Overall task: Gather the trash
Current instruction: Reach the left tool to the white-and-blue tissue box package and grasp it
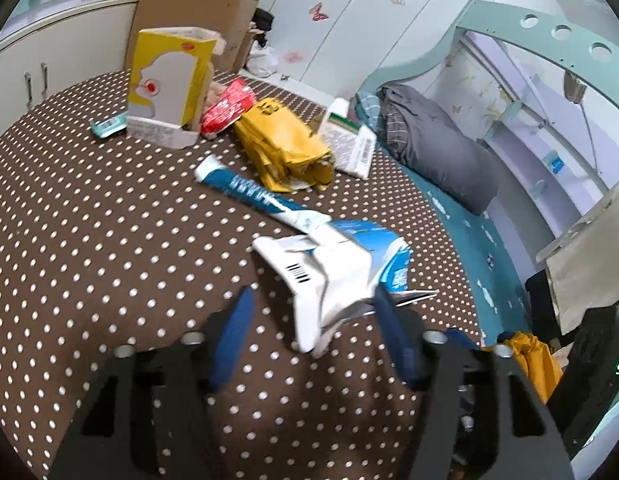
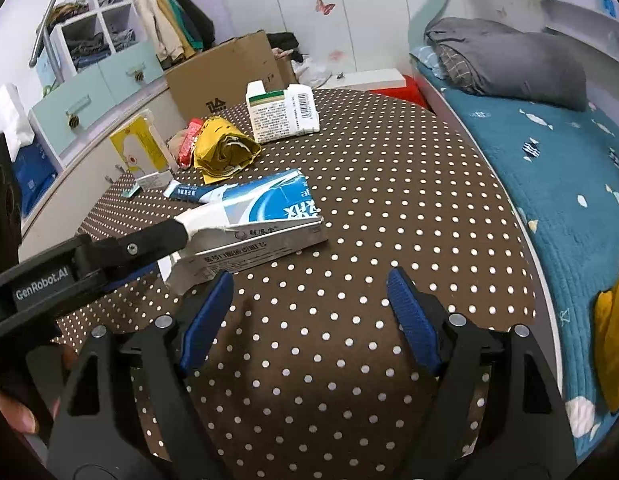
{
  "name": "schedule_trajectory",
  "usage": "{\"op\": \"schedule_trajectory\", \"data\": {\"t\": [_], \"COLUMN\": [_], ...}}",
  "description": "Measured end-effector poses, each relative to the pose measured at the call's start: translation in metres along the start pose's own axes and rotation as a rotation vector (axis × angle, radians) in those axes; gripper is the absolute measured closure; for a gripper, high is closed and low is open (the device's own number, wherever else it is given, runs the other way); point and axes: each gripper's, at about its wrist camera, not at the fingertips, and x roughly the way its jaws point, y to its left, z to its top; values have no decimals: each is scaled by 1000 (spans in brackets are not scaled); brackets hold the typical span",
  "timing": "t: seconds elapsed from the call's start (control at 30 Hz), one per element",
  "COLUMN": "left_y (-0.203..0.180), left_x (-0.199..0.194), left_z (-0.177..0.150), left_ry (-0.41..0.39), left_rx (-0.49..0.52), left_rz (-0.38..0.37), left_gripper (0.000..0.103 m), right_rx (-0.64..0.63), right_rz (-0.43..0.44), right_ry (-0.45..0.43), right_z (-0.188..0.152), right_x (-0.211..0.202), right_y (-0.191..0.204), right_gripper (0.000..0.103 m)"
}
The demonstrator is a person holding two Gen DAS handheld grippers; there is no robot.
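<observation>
On the polka-dot counter (image 2: 369, 184), the flattened blue-and-white carton (image 1: 341, 264) is lying near the front edge, and the left hand-held gripper (image 1: 313, 312) is sitting right over its near end. Its jaws are standing on either side of the crumpled white flap; the right finger is touching the carton's edge, the left one is standing clear of it, so this is not a firm grasp. From the right wrist view, a black finger of that left tool is reaching across onto the carton's white end. The right hand-held gripper (image 2: 309, 284) is hanging released, jaws wide apart, over bare dotted cloth, with the carton just beyond its left fingertip. Behind the carton, a blue-and-white tube box (image 1: 253, 196) is lying at a slant, then a crumpled yellow bag (image 1: 285, 144), a red wrapper (image 1: 225, 108), an upright yellow box (image 1: 169, 84) and a white medicine box (image 2: 281, 114).
</observation>
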Motion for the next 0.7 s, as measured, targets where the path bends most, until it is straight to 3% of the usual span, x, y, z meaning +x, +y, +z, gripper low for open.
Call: {"op": "schedule_trajectory", "data": {"t": [0.03, 0.23, 0.27, 0.3, 0.43, 0.7], "left_y": [-3, -8, -4, 0, 15, 36], "left_x": [2, -3, -6, -9, -23, -52], "left_z": [2, 2, 1, 2, 1, -1], "left_ry": [0, -34, -42, -50, -83, -129], "left_rx": [12, 44, 37, 29, 22, -3], "left_rz": [-8, 27, 31, 41, 89, 83], "left_gripper": [64, 70, 76, 98, 98, 99], "right_rx": [-11, -18, -17, -18, -21, -27], "right_rz": [-6, 7, 8, 8, 18, 46], "right_ry": [8, 21, 13, 10, 1, -2], "right_z": [1, 8, 10, 10, 13, 13], "right_x": [1, 2, 1, 0, -1, -1], "right_y": [2, 5, 6, 7, 14, 29], "right_gripper": [24, 25, 25, 25, 25, 25]}}
